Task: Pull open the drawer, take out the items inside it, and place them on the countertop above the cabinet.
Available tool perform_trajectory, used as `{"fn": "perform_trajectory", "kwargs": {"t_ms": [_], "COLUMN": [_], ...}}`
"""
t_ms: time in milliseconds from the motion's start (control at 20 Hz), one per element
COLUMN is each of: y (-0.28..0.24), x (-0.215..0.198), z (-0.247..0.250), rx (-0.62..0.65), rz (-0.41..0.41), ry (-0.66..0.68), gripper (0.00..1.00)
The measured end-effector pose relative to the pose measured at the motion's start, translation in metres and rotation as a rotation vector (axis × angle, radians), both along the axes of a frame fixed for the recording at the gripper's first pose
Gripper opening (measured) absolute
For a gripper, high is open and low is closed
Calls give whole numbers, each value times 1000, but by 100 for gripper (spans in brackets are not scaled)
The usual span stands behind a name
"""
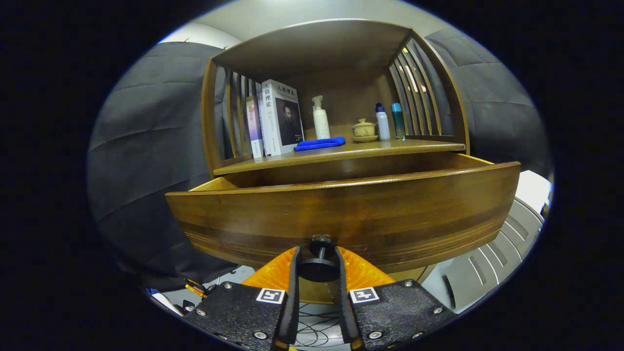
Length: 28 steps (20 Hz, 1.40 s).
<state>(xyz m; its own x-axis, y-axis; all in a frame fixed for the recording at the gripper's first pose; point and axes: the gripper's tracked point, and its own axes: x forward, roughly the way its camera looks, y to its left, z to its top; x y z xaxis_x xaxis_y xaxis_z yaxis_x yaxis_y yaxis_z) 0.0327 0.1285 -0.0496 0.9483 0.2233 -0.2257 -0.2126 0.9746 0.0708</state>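
Observation:
The wooden drawer [341,209] stands pulled out from the cabinet, its front panel close ahead of me. Its dark round knob [319,265] sits between my two fingers, and my gripper [318,268] is shut on it. The drawer's inside is hidden behind the front panel. Above it runs the countertop [419,146], with a folded blue cloth [319,143] lying on it near the front edge.
On the countertop stand books [278,119] at the left, a white pump bottle [320,118], a small lidded teacup on a saucer [363,129], and two slim bottles [390,122]. Slatted side walls and a top shelf enclose it. A white slatted surface [502,248] lies lower right.

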Motion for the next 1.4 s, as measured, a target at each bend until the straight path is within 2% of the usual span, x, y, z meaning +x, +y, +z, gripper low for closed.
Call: {"fn": "perform_trajectory", "kwargs": {"t_ms": [550, 850, 950, 1150, 1400], "y": [10, 15, 14, 23, 22], "x": [-65, -74, -77, -80, -82], "z": [-9, -9, -6, 29, 73], "rx": [1, -34, -46, -37, -60], "rz": [75, 125, 142, 184, 179], "ry": [27, 8, -8, -121, -236], "gripper": [35, 38, 46, 65, 88]}}
